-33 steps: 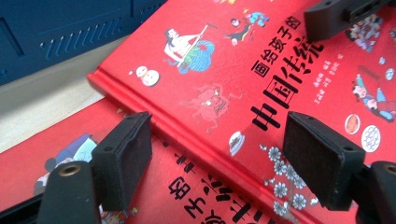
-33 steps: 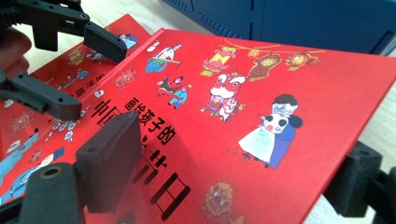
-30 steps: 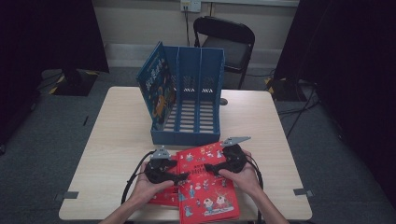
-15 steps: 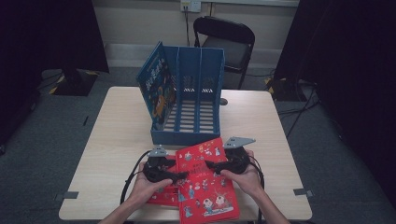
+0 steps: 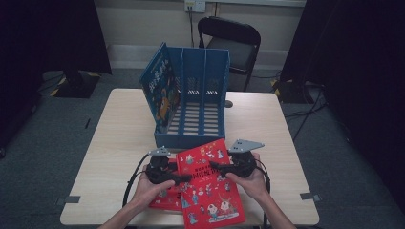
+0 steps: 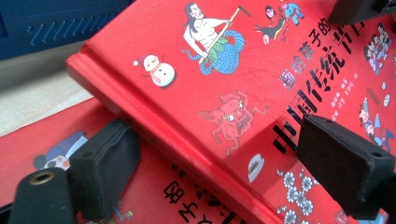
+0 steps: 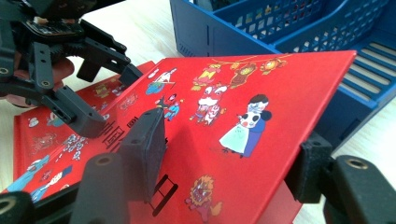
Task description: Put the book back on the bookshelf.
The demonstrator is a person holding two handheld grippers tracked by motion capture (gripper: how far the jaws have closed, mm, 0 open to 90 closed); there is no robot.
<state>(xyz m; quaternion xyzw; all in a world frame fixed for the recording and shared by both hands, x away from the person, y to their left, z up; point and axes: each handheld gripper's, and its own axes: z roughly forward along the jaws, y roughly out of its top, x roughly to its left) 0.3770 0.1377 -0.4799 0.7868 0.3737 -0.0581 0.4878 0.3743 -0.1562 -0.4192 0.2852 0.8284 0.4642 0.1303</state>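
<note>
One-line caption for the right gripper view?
Right gripper straddles the top red book, jaws closing, beside the blue file rack.

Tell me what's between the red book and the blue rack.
Nothing: the top red book has its far edge right against the front wall of the blue rack in the high view, with no table showing between them.

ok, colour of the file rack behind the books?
Blue, slotted base, clearest in the high view: file rack.
</note>
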